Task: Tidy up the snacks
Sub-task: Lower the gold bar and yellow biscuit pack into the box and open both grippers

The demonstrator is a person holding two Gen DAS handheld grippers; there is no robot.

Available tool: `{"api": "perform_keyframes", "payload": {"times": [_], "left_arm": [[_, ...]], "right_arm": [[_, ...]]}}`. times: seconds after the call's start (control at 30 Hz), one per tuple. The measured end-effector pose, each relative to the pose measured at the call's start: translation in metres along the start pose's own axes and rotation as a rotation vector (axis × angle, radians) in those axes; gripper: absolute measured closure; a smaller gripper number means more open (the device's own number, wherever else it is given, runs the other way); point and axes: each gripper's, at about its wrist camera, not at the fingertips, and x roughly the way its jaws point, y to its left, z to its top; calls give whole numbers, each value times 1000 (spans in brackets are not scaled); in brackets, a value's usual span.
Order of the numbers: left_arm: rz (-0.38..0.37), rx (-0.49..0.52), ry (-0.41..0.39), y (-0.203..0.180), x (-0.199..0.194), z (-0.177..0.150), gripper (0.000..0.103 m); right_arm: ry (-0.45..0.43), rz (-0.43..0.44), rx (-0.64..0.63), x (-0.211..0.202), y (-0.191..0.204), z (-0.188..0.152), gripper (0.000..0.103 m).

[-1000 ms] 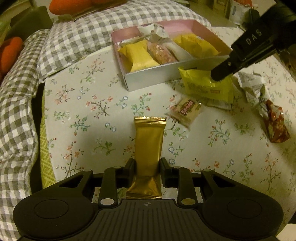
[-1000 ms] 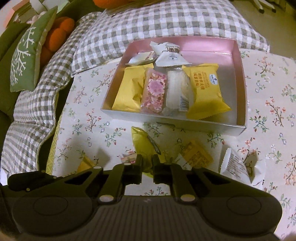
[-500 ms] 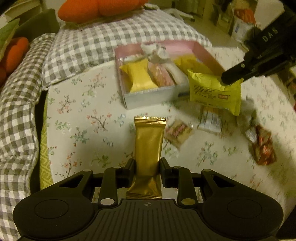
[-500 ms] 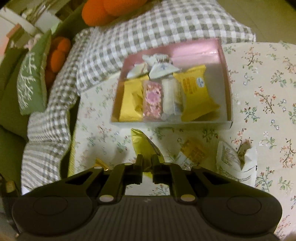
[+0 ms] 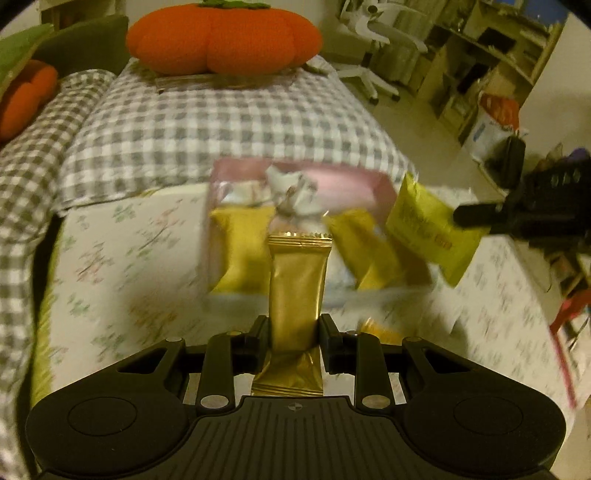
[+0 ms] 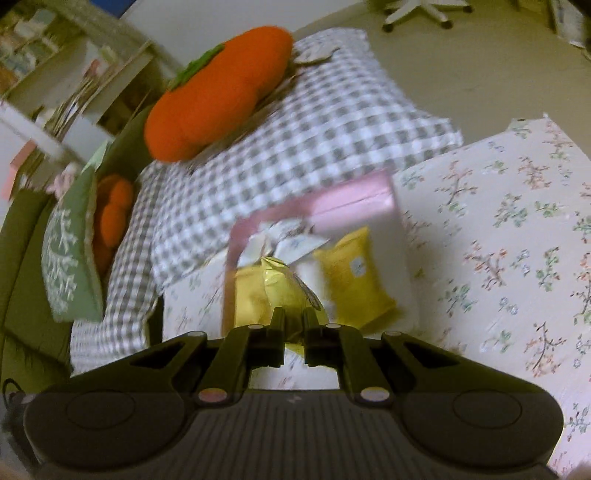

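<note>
The left gripper (image 5: 294, 330) has its fingers (image 5: 258, 332) closed on a gold snack bar (image 5: 297, 284) that stands upright between them, in front of the pink box (image 5: 369, 182) on the floral tabletop (image 5: 122, 280). The right gripper (image 6: 293, 325) is pinched nearly fully together on a yellow snack packet (image 5: 430, 230) – held in the air at the right side of the pink box, just over its near corner. Inside the box lie yellow packets (image 6: 352, 273) and some white wrappers (image 6: 284, 240) – behind it a checked cushion (image 5: 207, 122) carries an orange pumpkin pillow (image 5: 221, 35).
</note>
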Motion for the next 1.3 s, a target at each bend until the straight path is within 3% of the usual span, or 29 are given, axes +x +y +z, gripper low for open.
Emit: {"api": "perform_keyframes", "payload": {"times": [0.2, 0.4, 0.57, 0.67, 1.07, 1.3], "left_arm": [[-73, -21, -48, -21, 32, 28, 77], [-140, -56, -42, -26, 80, 38, 77], [-136, -61, -22, -24, 109, 38, 77], [-87, -43, -26, -24, 115, 36, 77], [-33, -37, -88, -14, 81, 28, 76], [64, -42, -113, -6, 37, 36, 75]], "right_arm": [[-60, -59, 49, 21, -24, 13, 95], [-80, -105, 29, 35, -29, 16, 95], [-106, -130, 3, 45, -28, 10, 95], [-99, -147, -25, 59, -26, 1, 95], [-54, -120, -19, 62, -25, -8, 93], [-131, -78, 19, 20, -25, 4, 81]]}}
